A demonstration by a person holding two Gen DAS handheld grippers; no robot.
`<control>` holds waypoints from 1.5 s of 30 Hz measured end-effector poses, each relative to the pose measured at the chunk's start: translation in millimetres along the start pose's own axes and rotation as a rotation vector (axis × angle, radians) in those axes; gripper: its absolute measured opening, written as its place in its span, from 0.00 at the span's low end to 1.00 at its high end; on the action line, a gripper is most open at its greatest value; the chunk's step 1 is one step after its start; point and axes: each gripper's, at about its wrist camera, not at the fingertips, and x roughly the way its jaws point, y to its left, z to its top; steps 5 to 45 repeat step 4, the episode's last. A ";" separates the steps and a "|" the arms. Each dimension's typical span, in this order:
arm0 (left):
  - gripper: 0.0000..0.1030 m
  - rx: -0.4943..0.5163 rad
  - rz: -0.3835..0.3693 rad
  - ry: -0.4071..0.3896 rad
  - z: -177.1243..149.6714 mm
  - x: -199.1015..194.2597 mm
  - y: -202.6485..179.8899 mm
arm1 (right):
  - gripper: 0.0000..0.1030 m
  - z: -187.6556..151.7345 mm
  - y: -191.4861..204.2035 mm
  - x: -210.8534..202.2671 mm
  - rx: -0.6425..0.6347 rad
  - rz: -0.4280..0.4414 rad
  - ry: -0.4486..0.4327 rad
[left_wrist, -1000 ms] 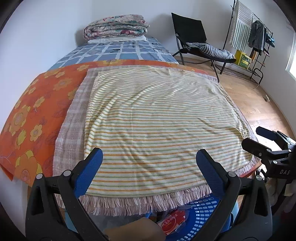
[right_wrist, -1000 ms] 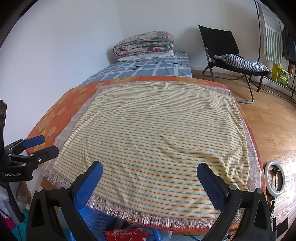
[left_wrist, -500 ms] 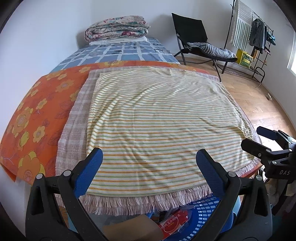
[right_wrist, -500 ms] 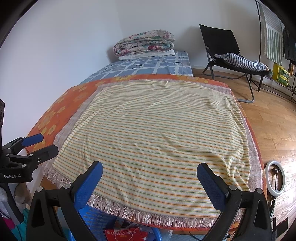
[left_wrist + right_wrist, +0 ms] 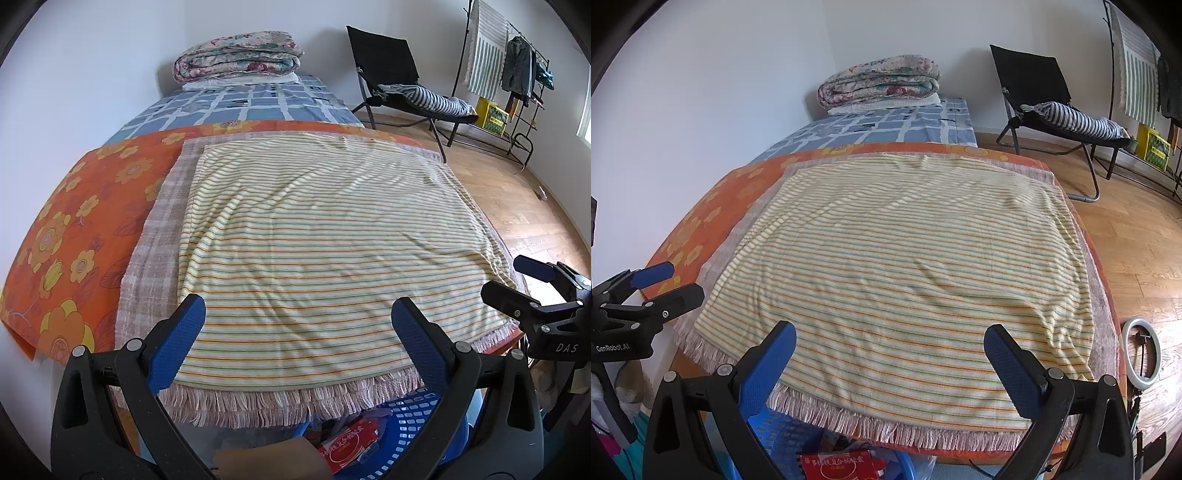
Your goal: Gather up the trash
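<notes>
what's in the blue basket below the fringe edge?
In the blue basket: a red printed packet, other scraps beside it. The striped blanket fringe and both gripper frames cover the rest; its bottom isn't visible.

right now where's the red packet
The red packet sits in the blue basket at the bottom centre of both wrist views, just below the fringed edge of the striped blanket.

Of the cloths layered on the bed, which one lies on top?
The yellow striped blanket. It overlies the pinkish fringed plaid cloth, which overlies the orange floral sheet.
</notes>
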 end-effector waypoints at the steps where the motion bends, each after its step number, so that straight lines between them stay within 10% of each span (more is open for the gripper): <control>1: 0.99 0.000 0.000 0.000 0.0 -0.1 0.1 | 1.00 0.1 0.1 -0.1 0.001 0.001 0.000; 45: 0.99 -0.001 0.012 -0.002 -0.3 -0.3 0.9 | 1.00 0.0 -0.1 0.8 0.003 0.000 0.003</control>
